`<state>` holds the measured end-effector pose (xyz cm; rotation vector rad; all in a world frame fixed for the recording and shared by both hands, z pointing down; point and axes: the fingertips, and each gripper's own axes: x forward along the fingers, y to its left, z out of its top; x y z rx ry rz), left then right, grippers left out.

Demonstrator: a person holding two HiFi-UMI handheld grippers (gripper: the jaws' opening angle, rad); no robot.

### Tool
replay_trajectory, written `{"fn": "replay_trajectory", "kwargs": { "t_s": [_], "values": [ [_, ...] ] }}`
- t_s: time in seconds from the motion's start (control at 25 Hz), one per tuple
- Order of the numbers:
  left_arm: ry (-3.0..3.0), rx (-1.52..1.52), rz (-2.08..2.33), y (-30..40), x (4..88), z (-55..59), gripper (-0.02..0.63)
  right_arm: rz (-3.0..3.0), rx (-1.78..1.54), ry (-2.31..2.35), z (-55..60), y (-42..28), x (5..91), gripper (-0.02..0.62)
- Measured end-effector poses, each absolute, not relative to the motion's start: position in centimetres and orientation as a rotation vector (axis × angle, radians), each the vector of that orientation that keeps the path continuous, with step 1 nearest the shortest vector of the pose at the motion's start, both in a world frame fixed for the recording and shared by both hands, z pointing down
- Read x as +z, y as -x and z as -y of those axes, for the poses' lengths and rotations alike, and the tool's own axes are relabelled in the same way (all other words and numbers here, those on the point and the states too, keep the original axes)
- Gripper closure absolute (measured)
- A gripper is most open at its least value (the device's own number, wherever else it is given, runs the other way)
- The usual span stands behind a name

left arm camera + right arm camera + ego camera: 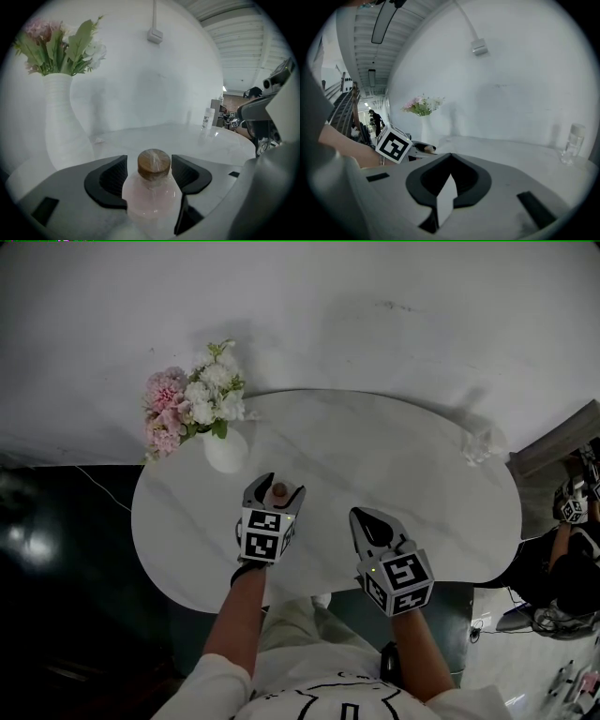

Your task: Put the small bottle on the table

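The small bottle (pixel 151 197) sits inside the open left tool (pixel 149 165) (base cut off). And the right tool (pixel 449 180) is shut.

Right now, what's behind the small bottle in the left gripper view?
White tabletop and the wall lie behind the small bottle; a vase stands back-left. The bottle hides the patch right behind it.

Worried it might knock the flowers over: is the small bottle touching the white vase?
Apart. The left gripper view shows bare tabletop between the small bottle and the white vase.
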<state>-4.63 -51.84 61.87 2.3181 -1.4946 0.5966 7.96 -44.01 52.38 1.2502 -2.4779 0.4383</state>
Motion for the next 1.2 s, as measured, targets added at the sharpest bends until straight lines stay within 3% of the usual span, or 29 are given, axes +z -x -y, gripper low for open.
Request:
{"fn": "replay_trajectory", "kwargs": {
  "t_s": [0.16, 1.2],
  "values": [
    [-2.298, 0.561, 1.519, 5.0, 61.5, 51.6, 0.277, 2.48, 0.451, -1.249, 43.8, -8.3, 52.6, 0.602],
    [-2.335, 0.465, 1.546, 9.3, 55.7, 48.2, 0.276, 2.534, 0.402, -1.277, 44.8, -5.0, 48.9, 0.603]
  ]
}}
